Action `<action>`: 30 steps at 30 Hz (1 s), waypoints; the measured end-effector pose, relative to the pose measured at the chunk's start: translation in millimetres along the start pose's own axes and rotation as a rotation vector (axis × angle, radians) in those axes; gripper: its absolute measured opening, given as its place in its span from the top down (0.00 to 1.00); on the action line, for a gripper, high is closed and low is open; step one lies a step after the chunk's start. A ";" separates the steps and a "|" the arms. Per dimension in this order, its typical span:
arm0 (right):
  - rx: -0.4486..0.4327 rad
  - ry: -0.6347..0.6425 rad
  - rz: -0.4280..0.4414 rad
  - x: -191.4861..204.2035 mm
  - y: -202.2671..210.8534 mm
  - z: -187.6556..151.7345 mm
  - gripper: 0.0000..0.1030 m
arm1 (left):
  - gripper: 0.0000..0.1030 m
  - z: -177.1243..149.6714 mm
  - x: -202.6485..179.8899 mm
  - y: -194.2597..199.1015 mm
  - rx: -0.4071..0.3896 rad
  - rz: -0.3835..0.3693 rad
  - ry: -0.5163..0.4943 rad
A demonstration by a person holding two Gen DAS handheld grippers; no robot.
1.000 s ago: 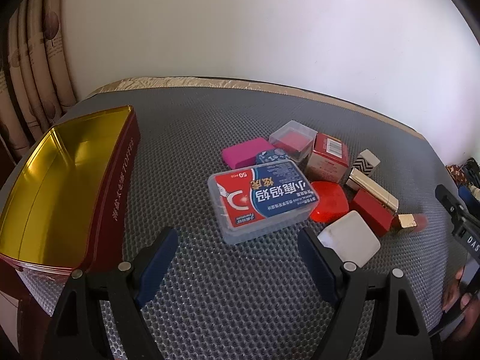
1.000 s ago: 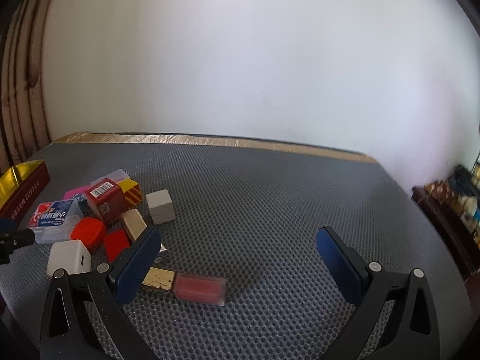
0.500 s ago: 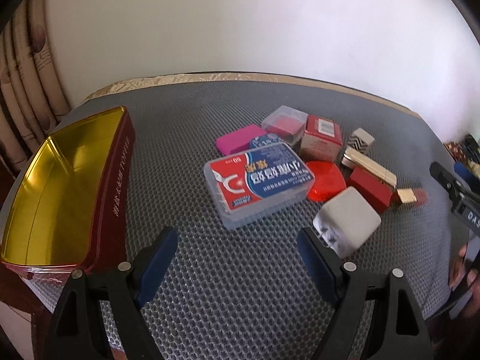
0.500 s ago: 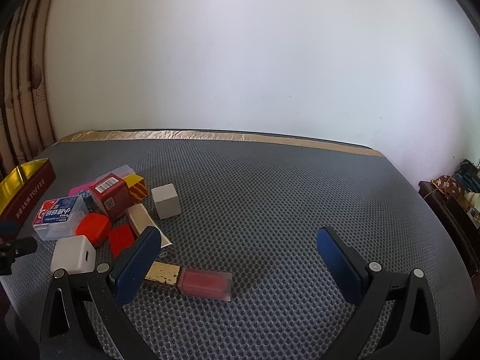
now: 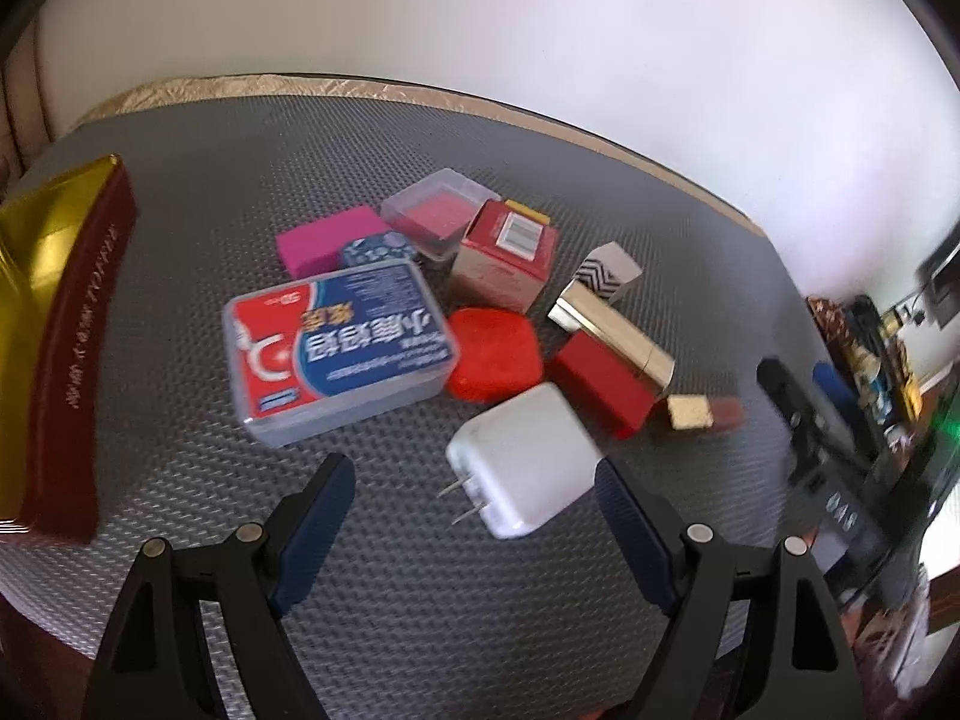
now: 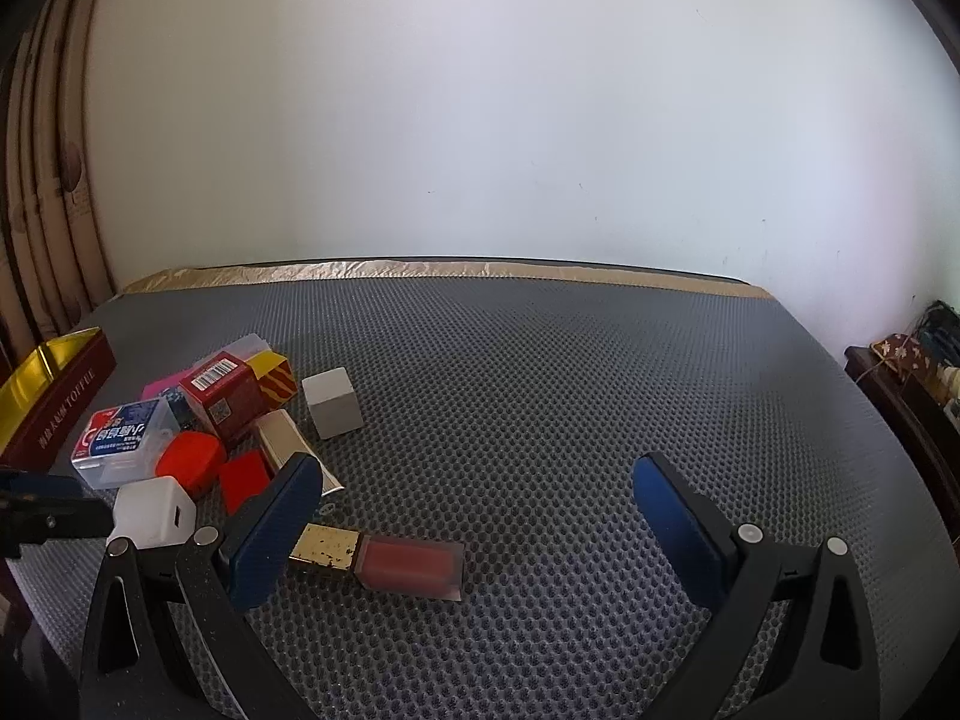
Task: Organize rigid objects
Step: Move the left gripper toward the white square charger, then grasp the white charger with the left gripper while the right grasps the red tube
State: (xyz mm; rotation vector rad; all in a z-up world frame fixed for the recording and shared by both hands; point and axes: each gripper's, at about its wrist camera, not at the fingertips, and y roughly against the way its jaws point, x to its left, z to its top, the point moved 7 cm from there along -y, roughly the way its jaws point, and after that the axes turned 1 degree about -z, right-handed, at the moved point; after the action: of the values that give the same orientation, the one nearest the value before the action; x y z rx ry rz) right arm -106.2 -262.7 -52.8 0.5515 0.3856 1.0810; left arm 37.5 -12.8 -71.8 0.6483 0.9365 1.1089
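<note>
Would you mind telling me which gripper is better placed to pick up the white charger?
Left. The left gripper is open with the white charger between its fingers; the right gripper faces the lip gloss.

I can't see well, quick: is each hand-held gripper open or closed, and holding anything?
Left hand-held gripper: open, holding nothing; the white charger lies between its fingers.
Right hand-held gripper: open, holding nothing.

Left gripper (image 5: 474,501) fingers (image 5: 312,531) spread wide around the white charger (image 5: 528,456).
</note>
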 end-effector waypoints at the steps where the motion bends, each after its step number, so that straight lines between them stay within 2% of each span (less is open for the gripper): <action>1: 0.000 0.002 0.001 0.5 0.1 0.0 0.00 | 0.18 1.9 -2.4 -2.2 0.005 -0.004 0.006; 9: 0.001 -0.002 0.013 0.9 -0.5 -0.3 0.00 | 0.18 6.8 -10.7 -18.5 0.060 -0.021 0.038; 13: 0.009 -0.003 0.012 1.5 -2.2 -0.9 0.00 | 0.18 8.1 -13.5 -28.5 0.081 -0.005 0.040; 17: 0.017 -0.008 0.016 1.0 -3.7 -1.6 0.00 | 0.18 6.7 -14.4 -39.7 0.085 0.048 0.032; 20: 0.022 -0.015 0.022 0.0 -4.2 -2.6 0.00 | 0.18 5.1 -16.8 -46.3 0.057 0.040 0.037; 21: 0.025 -0.017 0.024 -0.1 -4.8 -2.8 0.00 | 0.22 3.3 -15.5 -43.9 0.049 0.035 0.044; 22: 0.026 -0.018 0.026 -0.1 -5.1 -2.9 0.00 | 0.34 2.3 -14.8 -42.1 0.037 0.026 0.053; 27: 0.061 -0.007 0.065 0.2 -7.4 -3.8 0.00 | 0.35 -4.2 -11.1 -32.9 0.011 0.019 0.059; 30: 0.099 0.077 0.132 5.1 -3.4 -8.2 0.00 | 0.35 -13.0 -5.8 -25.0 0.011 -0.002 0.070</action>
State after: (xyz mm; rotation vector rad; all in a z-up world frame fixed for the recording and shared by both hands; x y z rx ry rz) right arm -106.1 -257.3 -61.6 0.6315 0.4773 1.2177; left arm 36.5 -26.7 -96.9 0.6203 1.0035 1.1312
